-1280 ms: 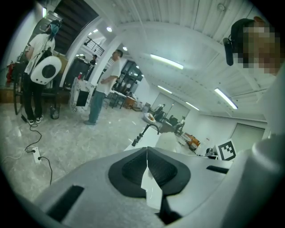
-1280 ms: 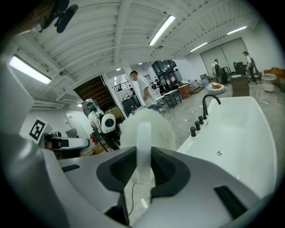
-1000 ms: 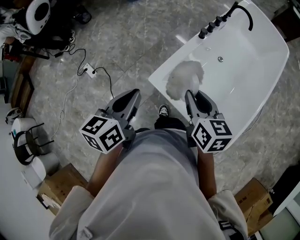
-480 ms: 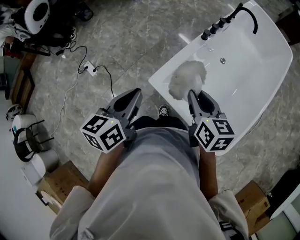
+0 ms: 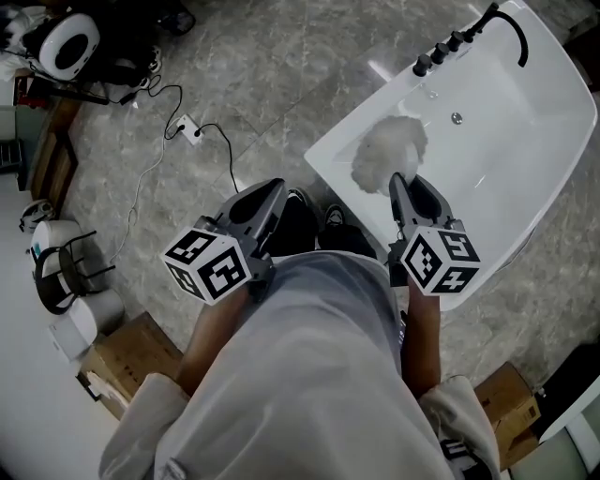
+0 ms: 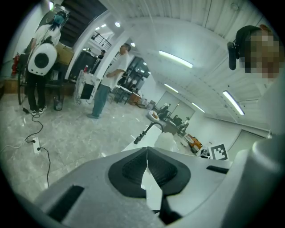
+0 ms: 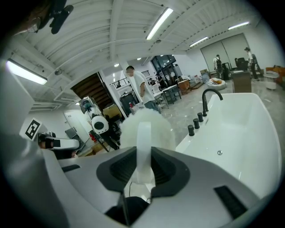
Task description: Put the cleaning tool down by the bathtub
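The white bathtub point(image 5: 525, 141) with a black faucet point(image 5: 511, 28) fills the upper right of the head view. A white fluffy cleaning tool point(image 5: 389, 150) hangs over the tub's near corner. My right gripper point(image 5: 401, 180) is shut on its flat white handle point(image 7: 143, 151), and the fluffy head point(image 7: 144, 127) stands just past the jaws with the tub point(image 7: 240, 129) behind. My left gripper point(image 5: 270, 190) hovers over the floor to the left of the tub, shut with nothing in it; its pads point(image 6: 133, 169) meet in the left gripper view.
A power strip with a black cable point(image 5: 192, 129) lies on the marble floor. Cardboard boxes point(image 5: 117, 361) sit at lower left and another box point(image 5: 506, 403) at lower right. A stool point(image 5: 61, 272) stands at the left. A person point(image 6: 107, 84) stands far off.
My right gripper has shifted slightly right and down with the cleaning tool still in it, staying over the tub's near corner. The left gripper has kept its place.
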`<state>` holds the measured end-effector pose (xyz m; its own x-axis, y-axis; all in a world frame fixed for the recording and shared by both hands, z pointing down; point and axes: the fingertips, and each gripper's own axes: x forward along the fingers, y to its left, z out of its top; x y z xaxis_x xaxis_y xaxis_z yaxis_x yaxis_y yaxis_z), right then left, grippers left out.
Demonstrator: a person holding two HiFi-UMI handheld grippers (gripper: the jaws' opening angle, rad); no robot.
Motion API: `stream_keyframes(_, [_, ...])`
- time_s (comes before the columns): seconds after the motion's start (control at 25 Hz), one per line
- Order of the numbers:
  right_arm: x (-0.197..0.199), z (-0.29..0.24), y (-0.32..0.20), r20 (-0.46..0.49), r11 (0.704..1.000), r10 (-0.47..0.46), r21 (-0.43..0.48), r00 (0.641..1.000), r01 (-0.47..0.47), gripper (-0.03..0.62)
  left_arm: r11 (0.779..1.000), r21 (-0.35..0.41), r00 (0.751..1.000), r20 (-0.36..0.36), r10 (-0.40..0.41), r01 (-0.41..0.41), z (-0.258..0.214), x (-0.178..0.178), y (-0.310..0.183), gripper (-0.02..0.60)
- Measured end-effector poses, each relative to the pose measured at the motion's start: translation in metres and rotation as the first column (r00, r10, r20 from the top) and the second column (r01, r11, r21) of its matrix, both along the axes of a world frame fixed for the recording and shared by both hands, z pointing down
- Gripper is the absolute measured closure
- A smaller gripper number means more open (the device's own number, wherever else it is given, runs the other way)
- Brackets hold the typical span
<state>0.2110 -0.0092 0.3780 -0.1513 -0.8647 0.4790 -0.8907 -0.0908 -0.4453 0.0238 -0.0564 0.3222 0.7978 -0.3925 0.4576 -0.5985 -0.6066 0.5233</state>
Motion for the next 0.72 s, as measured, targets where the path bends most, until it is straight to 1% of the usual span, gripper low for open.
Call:
stream_keyframes(0.4, [0.004, 0.014, -0.017, -0.006, 0.999, -0.018, -0.05, 1.0, 0.017, 0.505, 0.999, -0.048, 1.0, 0.005, -0.018, 0.019, 0.006, -0.004, -0.012, 0.572])
stream_keyframes(0.72, [-0.005, 0.028, -0.043, 0.01, 0.995, -0.049, -0.085, 0.999, 0.05, 0.505, 0.995, -0.074, 0.998, 0.009, -0.061, 0.061, 0.013, -0.019, -0.028, 0.572])
